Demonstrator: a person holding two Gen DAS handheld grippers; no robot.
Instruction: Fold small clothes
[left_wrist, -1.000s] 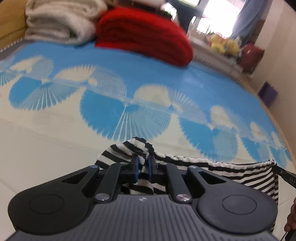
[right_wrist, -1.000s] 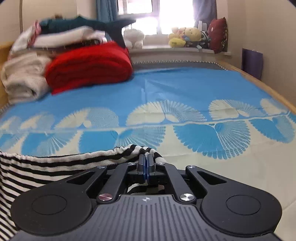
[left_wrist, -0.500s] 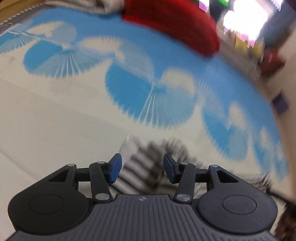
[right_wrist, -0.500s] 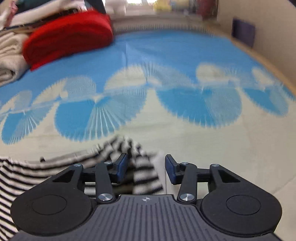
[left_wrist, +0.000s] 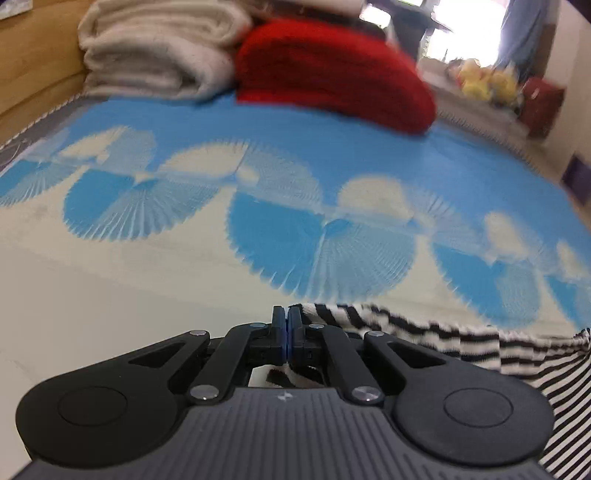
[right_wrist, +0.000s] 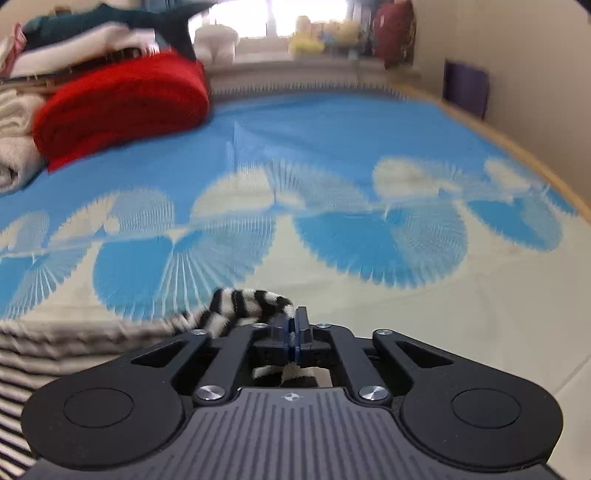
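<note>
A small black-and-white striped garment lies low over the bed mat. In the left wrist view it stretches from my left gripper to the right edge. My left gripper is shut on its left corner; striped cloth shows under the jaws. In the right wrist view the garment bunches up just left of my right gripper, which is shut on its right corner, and runs off to the left edge.
A blue and cream fan-patterned mat covers the bed. A folded red blanket and cream towels are stacked at the far end. Plush toys sit on the window sill. A wooden edge runs along the right.
Both grippers held the garment a second ago, opened half a second ago and let it drop, and are now shut on its corners again.
</note>
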